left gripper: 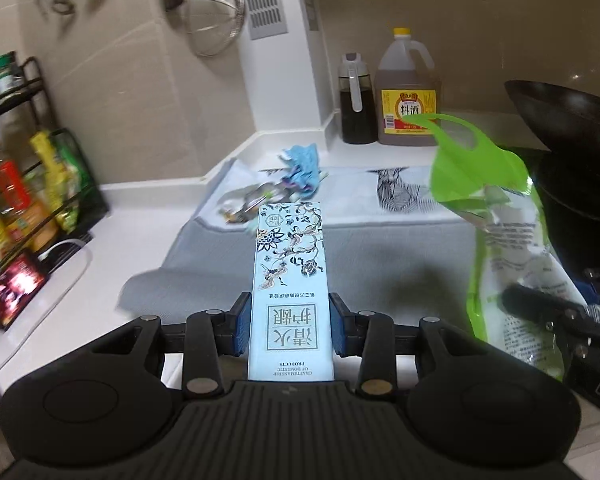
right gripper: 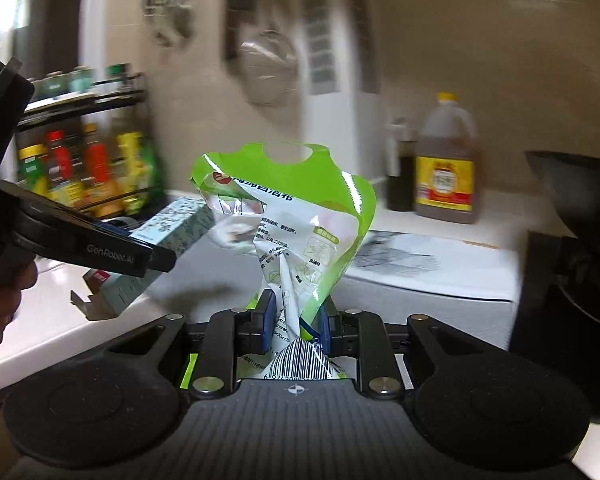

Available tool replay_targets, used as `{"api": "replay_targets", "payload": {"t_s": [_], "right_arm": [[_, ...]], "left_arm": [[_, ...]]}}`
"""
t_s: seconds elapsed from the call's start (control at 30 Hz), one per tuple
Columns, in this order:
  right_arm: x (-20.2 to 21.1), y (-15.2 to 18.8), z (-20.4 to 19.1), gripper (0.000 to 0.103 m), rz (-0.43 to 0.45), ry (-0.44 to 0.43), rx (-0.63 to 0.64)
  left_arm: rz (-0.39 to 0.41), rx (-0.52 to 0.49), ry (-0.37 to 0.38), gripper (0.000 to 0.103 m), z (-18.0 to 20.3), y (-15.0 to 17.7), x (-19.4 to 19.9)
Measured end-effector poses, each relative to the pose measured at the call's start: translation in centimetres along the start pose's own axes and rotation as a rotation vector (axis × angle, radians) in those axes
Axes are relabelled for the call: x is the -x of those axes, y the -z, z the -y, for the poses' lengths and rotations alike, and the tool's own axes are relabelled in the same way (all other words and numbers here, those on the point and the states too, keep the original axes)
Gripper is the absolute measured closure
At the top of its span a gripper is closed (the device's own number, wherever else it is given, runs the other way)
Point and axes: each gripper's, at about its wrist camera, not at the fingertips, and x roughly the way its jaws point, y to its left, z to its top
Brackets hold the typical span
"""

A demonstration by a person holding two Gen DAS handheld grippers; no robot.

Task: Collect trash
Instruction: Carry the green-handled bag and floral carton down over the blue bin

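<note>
A: What does the left gripper [left gripper: 291,330] have?

B: Its two blue-padded fingers [left gripper: 242,328] are closed against the long sides of a pale blue carton [left gripper: 290,280] printed with flowers and birds. The carton lies flat between them and sticks out forward, above the grey mat [left gripper: 380,256] on the white counter [left gripper: 112,280].

A: And the right gripper [right gripper: 296,324]?

B: Its jaws are drawn nearly together, pinching the crumpled lower end of a green and white plastic bag [right gripper: 296,216]. The bag stands up from the pinch and flares out at the top, where a handle hole is cut through the green band. A barcode shows below the fingers.

A: How do the two sit relative to each other?

B: In the left wrist view the bag hangs to the right of the carton, clear of it. In the right wrist view the carton appears at the left, held by the other gripper, with part of a hand [right gripper: 4,308] behind it.

A: Any trash left on the counter?

B: Past the carton's far end lies a small heap on the mat: a crumpled blue cloth or wrapper [left gripper: 302,168] and some blurred silvery scraps [left gripper: 252,200] just beside it.

A: What else is around?

B: A large bottle of cooking wine [left gripper: 408,92] with a yellow cap stands by the wall next to a dark sauce dispenser [left gripper: 354,108]. A black wok [left gripper: 568,128] sits at the right, a condiment rack [left gripper: 28,184] at the left, and a wire strainer [left gripper: 216,20] hangs on the tiles.
</note>
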Motion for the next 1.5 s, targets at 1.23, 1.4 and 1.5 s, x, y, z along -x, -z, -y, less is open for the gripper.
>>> {"api": "replay_targets", "payload": {"t_s": [1.23,1.4,1.5], "right_arm": [[1.8,8.6,-11.2,0.079,-0.382,-0.267,0.153],[1.6,8.5,-11.2,0.079,-0.386,-0.269,0.156],[1.6,8.6,-11.3,0.079,-0.386,-0.271,0.159]], "left_arm": [[-0.243,0.287,-0.041,0.06,-5.0,18.0,7.0],[-0.251,0.289,-0.037,0.06,-5.0,18.2,6.8],[-0.251,0.285,-0.035,0.06,-4.8,18.2,6.8]]}}
